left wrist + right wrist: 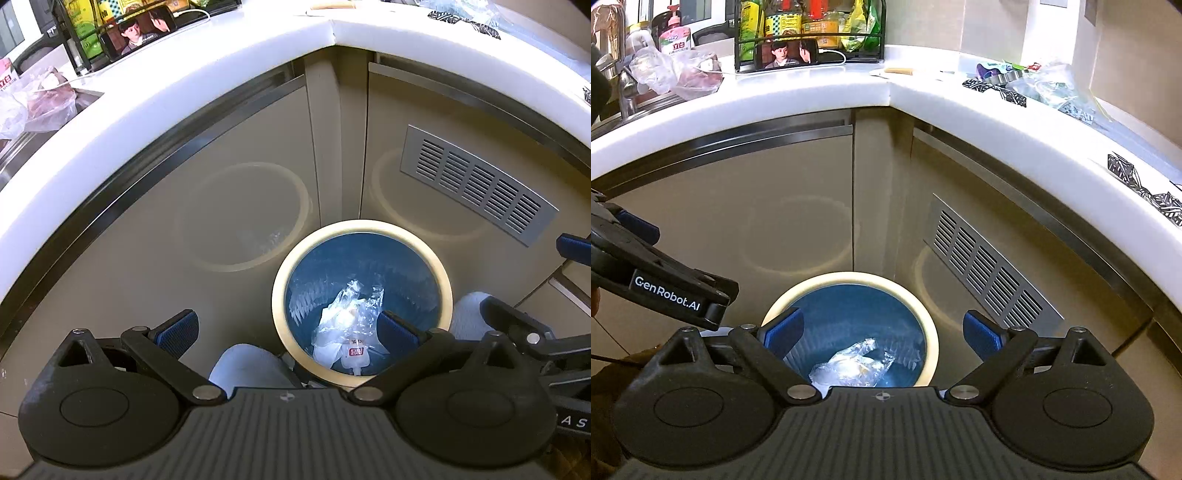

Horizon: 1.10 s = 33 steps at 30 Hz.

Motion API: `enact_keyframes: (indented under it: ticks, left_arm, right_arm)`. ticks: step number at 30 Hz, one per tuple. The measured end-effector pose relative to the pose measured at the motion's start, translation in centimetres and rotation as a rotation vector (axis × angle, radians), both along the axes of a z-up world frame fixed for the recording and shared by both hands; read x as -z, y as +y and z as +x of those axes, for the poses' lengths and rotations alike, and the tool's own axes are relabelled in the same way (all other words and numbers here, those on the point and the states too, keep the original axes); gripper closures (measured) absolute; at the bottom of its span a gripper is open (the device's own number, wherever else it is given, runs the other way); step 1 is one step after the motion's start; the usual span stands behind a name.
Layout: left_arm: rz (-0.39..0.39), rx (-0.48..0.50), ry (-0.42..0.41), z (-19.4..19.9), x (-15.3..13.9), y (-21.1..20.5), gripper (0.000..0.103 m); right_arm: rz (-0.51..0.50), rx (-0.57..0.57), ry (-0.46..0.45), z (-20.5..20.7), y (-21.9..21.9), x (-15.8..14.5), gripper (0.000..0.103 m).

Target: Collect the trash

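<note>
Two wrist views looking down at a round bin point(362, 302) set on the floor in the corner below a white counter point(184, 85).

Left gripper point(288, 332): jaws wide, nothing between them, blue pads point(177, 332) clear of the rim. Right gripper point(882, 332): jaws likewise wide and empty, poised above the bin mouth.

Trash: crumpled clear plastic wrappers point(347, 325) lying at the bottom of the bin on its blue liner, along with a small pouch with a red label point(356, 352). Same heap seen in the right view point(849, 365). Long axis of the heap running from the labelled pouch up toward the far wall in the left view, the loose twisted end of the film at the far end; in the right view, lying slantwise, thin end up and to the right.

Further litter apparently left on the counter: a clear bag point(679, 74) near the tap, film and wrappers point(1045, 88) on the right-hand run.

Likely hazards: the two grippers, close side by side, knocking together when turning away; a finger catching the rim and tipping the light bin; thin film slipping from the pads at the next pickup; the phone point(786, 55) propped against the rack being bumped.
</note>
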<state>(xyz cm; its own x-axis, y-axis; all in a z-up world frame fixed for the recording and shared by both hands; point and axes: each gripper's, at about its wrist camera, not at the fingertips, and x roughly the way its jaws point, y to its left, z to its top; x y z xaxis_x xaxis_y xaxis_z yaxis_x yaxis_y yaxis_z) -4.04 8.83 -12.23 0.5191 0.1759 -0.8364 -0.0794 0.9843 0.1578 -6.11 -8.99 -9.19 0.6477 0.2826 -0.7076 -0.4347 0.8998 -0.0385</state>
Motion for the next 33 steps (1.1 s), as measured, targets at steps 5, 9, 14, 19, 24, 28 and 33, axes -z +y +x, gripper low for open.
enact_keyframes:
  ticks: [5, 9, 14, 19, 24, 28, 33]
  left_arm:
    - [0.004, 0.001, 0.012, 0.13, 0.28, 0.01, 0.0]
    - [0.006, 0.006, 0.016, 0.21, 0.37, -0.03, 0.0]
    - [0.008, 0.014, 0.01, 0.14, 0.38, -0.08, 0.0]
    - [0.006, 0.011, 0.011, 0.08, 0.44, -0.04, 0.0]
    - [0.005, 0.012, 0.009, 0.1, 0.45, -0.07, 0.0]
    - [0.005, 0.01, 0.013, 0.25, 0.53, -0.13, 0.0]
    - [0.006, 0.01, 0.014, 0.24, 0.58, -0.05, 0.0]
  right_arm:
    - [0.002, -0.004, 0.009, 0.0, -0.15, 0.09, 0.009]
    - [0.002, -0.004, 0.015, 0.18, -0.19, 0.16, 0.009]
    - [0.0, -0.004, 0.018, 0.35, -0.17, 0.24, 0.009]
    - [-0.004, -0.008, 0.019, 0.36, -0.02, 0.37, 0.009]
    - [-0.007, -0.009, 0.02, 0.39, 0.05, 0.4, 0.008]
    - [-0.009, -0.01, 0.022, 0.37, 0.13, 0.47, 0.008]
    - [-0.009, -0.009, 0.023, 0.37, 0.19, 0.51, 0.008]
